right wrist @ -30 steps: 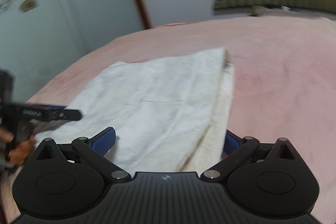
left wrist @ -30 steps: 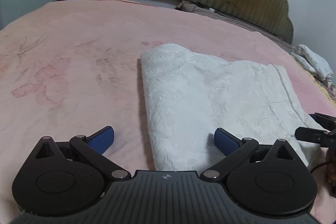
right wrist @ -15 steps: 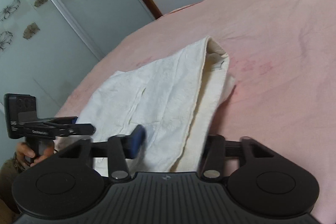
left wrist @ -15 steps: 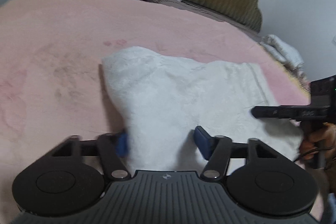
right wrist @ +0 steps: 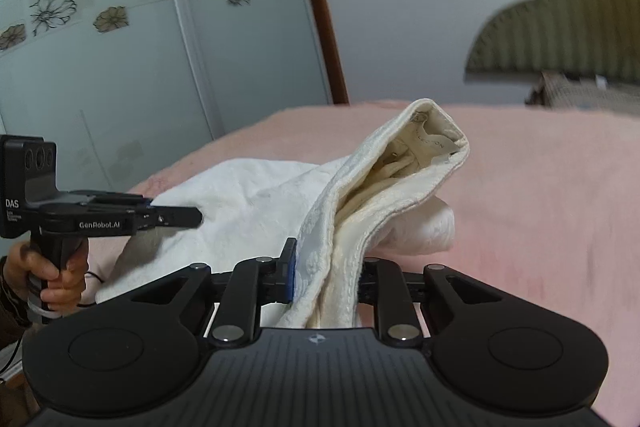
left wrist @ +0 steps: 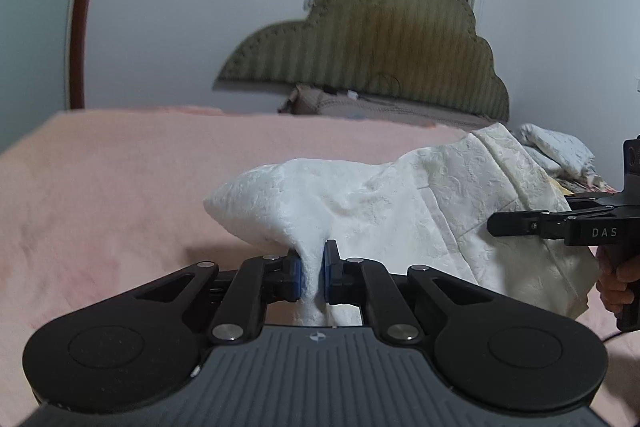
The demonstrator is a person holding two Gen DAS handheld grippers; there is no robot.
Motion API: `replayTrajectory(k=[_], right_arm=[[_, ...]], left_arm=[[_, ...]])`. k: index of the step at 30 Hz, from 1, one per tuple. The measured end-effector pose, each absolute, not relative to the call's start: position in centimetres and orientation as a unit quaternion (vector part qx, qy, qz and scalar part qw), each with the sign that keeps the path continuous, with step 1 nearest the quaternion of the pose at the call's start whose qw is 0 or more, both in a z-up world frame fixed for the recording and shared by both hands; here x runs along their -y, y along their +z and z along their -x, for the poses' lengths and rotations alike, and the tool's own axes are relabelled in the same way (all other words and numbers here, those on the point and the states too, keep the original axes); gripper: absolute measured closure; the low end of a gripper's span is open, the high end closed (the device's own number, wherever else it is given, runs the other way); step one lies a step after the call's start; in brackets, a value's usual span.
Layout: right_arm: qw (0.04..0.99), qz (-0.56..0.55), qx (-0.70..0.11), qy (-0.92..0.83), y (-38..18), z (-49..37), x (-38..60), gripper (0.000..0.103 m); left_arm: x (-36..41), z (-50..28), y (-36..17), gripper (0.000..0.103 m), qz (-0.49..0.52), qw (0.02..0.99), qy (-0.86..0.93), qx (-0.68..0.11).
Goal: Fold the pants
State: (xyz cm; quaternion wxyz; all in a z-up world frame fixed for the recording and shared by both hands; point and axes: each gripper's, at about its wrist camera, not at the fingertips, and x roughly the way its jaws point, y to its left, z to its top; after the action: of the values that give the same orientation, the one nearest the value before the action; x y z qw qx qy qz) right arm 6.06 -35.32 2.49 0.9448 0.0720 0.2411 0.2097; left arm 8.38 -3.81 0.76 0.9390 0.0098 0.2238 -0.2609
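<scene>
The white textured pants [left wrist: 392,211] lie partly folded on the pink bedspread [left wrist: 120,187]. My left gripper [left wrist: 312,273] is shut on the near edge of the pants and lifts it off the bed. My right gripper [right wrist: 326,277] is shut on the waistband end of the pants [right wrist: 400,179], which hangs raised with the open waistband showing. The right gripper also shows at the right of the left wrist view [left wrist: 496,225], and the left gripper shows at the left of the right wrist view [right wrist: 196,217].
An olive scalloped headboard [left wrist: 380,59] stands at the far end of the bed. A folded cloth pile [left wrist: 556,151] lies at the far right. A wardrobe with flower-patterned doors [right wrist: 120,27] stands beyond the bed's left side.
Both grippers have closed from open onto the near edge of the pants and lifted it off the bed. The cloth now hangs raised between them.
</scene>
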Motion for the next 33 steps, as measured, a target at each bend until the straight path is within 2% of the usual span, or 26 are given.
replayTrajectory(k=[6,13,15,16,17,18,21,23,24,25,27,29,33], right_arm=[[0.949,-0.071,-0.210,0.225,4.5,-12.9,32.2,0.084],[0.934,-0.118,-0.267,0.205,0.7,-22.3,29.4,0.084],[0.927,-0.122,-0.305,0.181,-1.4,-24.0,29.0,0.074],[0.923,-0.121,-0.330,0.157,-2.4,-24.6,29.1,0.069],[0.918,-0.128,-0.346,0.142,-3.2,-24.9,29.5,0.059],[0.915,-0.149,-0.351,0.134,-3.6,-24.7,30.1,0.055],[0.929,-0.149,-0.324,0.103,-2.4,-21.9,31.2,0.055],[0.953,-0.079,-0.283,0.071,-0.6,-19.3,29.7,0.055],[0.962,-0.044,-0.261,0.070,0.2,-18.1,28.7,0.055],[0.966,-0.016,-0.243,0.089,0.8,-17.0,27.5,0.055],[0.959,0.000,-0.238,0.156,1.0,-15.8,25.7,0.057],[0.941,0.001,-0.285,0.184,-0.2,-16.0,24.5,0.058],[0.940,-0.001,-0.322,0.117,-1.7,-16.3,24.5,0.058]], left_arm=[[3.9,-14.1,3.4,0.091,-0.049,0.956,-0.207,-0.201],[3.4,-23.2,1.6,0.090,-0.068,0.952,-0.141,-0.264],[3.6,-25.2,-0.1,0.088,-0.067,0.944,-0.125,-0.298],[3.4,-25.9,-0.9,0.082,-0.070,0.941,-0.118,-0.309],[3.1,-26.1,-1.3,0.076,-0.069,0.940,-0.115,-0.313],[2.9,-26.0,-1.4,0.063,-0.064,0.941,-0.110,-0.313],[2.1,-24.6,-0.6,0.052,-0.055,0.948,-0.089,-0.301],[1.8,-23.4,-0.2,0.037,-0.057,0.951,-0.082,-0.292],[1.7,-22.7,-0.4,0.023,-0.061,0.951,-0.080,-0.294],[1.9,-22.4,-0.8,0.015,-0.069,0.948,-0.077,-0.300],[2.5,-22.7,-2.1,0.013,-0.109,0.936,-0.074,-0.328],[2.8,-22.8,-3.0,0.011,-0.128,0.934,-0.065,-0.328],[1.3,-20.7,-1.1,0.012,-0.077,0.942,-0.043,-0.323]])
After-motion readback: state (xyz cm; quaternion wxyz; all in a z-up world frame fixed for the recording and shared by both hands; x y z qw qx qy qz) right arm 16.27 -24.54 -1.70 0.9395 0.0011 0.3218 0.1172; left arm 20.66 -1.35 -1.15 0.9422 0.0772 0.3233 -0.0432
